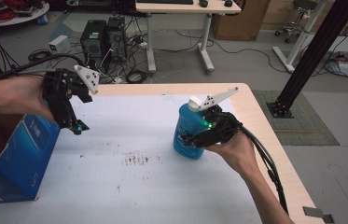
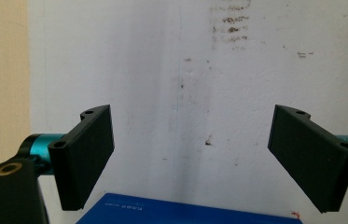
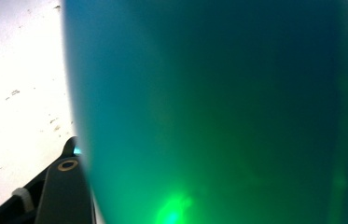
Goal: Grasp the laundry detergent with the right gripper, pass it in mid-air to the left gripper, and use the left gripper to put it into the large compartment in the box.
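Observation:
A blue bottle (image 1: 185, 125) with a white cap (image 1: 194, 103) stands upright right of the table's middle. My right gripper (image 1: 191, 140) comes in from the right and is shut on its lower body. In the right gripper view the bottle (image 3: 218, 102) is pressed up close, with one black jaw at its left side. My left gripper (image 1: 76, 126) hangs open above the table's left side, over the corner of an open blue cardboard box (image 1: 22, 158). Its jaws stand wide apart with nothing between them (image 2: 190, 149), and the box edge (image 2: 185, 212) lies just below.
The table has a white sheet (image 1: 129, 196) with dark smudges (image 1: 136, 159) at its middle, and a wooden rim (image 1: 255, 121) along the right and far sides. A black frame post (image 1: 302, 60) stands off the right edge. Computers (image 1: 101, 39) and cables sit on the floor behind.

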Available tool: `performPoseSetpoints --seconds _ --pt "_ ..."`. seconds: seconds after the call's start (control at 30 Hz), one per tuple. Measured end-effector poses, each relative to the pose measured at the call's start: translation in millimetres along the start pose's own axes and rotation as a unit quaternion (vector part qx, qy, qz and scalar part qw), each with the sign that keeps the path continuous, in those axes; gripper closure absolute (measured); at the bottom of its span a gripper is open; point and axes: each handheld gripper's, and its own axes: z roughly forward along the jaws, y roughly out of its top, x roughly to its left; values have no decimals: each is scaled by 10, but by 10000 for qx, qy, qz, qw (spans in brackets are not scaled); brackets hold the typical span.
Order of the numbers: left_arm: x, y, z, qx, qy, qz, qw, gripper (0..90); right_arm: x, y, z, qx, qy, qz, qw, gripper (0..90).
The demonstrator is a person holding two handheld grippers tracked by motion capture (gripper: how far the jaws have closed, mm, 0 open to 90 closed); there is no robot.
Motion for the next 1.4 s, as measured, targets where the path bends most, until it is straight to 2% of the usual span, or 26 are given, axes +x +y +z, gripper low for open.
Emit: performPoseSetpoints --seconds 0.57,0.77,0.97,1.13,1.27,1.4 --pt "-7 -7 -2 -4 -13 -39 10000 144 -54 -19 31 -34 75 17 10000 430" --pt "-14 -4 -3 -9 6 -38 10000 144 -27 -9 27 -15 -12 -21 10000 442" --pt "-34 9 -36 -154 -22 -47 9999 144 -20 11 14 35 16 34 10000 447" --pt "-61 37 -84 -315 -72 -40 9995 144 73 66 -73 11 35 -148 9999 447" --pt "-127 101 -119 -339 -44 13 9994 144 164 142 -153 68 96 -392 9992 447" --pt "-208 197 -167 -385 -119 72 9992 144 291 230 -238 16 383 -652 9971 448"
